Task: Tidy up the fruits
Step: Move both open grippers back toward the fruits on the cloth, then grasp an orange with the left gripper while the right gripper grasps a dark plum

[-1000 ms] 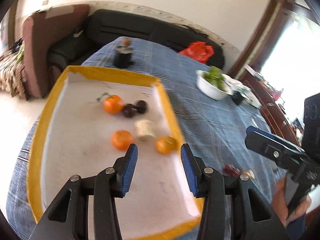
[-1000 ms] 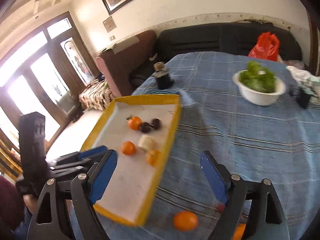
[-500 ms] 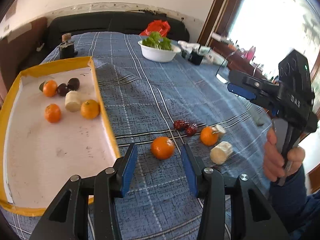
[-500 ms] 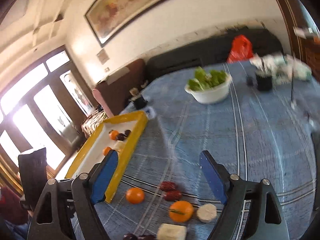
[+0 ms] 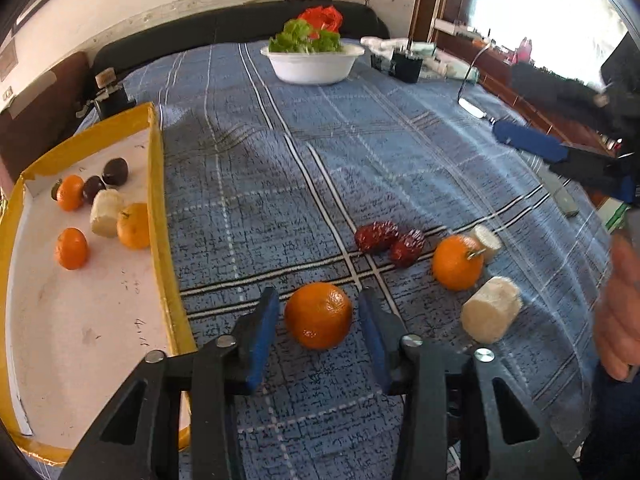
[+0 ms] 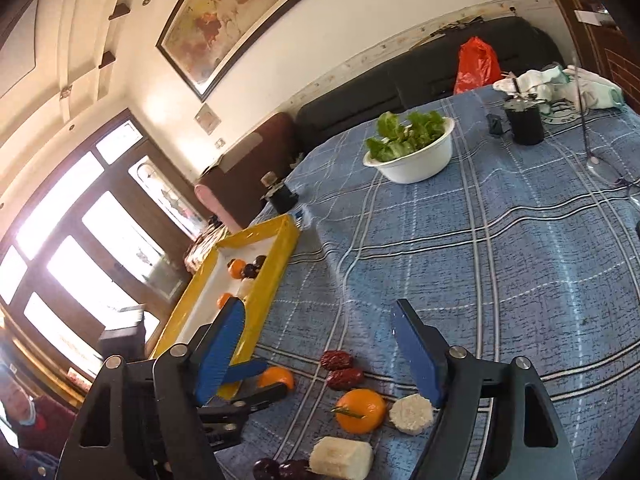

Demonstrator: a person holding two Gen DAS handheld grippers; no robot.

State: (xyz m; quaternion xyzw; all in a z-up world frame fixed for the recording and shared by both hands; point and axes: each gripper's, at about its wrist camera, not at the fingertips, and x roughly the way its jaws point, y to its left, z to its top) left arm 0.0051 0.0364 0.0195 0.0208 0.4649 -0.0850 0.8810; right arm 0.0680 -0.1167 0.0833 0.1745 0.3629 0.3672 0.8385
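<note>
The left gripper is closing around an orange, not yet touching, bound for the yellow tray; the right gripper is waiting wide, empty.

No readable text

I find no legible lettering, label or number anywhere; the cloth's green emblem is too small to read.

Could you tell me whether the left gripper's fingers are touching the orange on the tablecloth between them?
Apart. The left wrist view shows blue cloth on both sides between the closing fingers of the left gripper and the orange.
</note>
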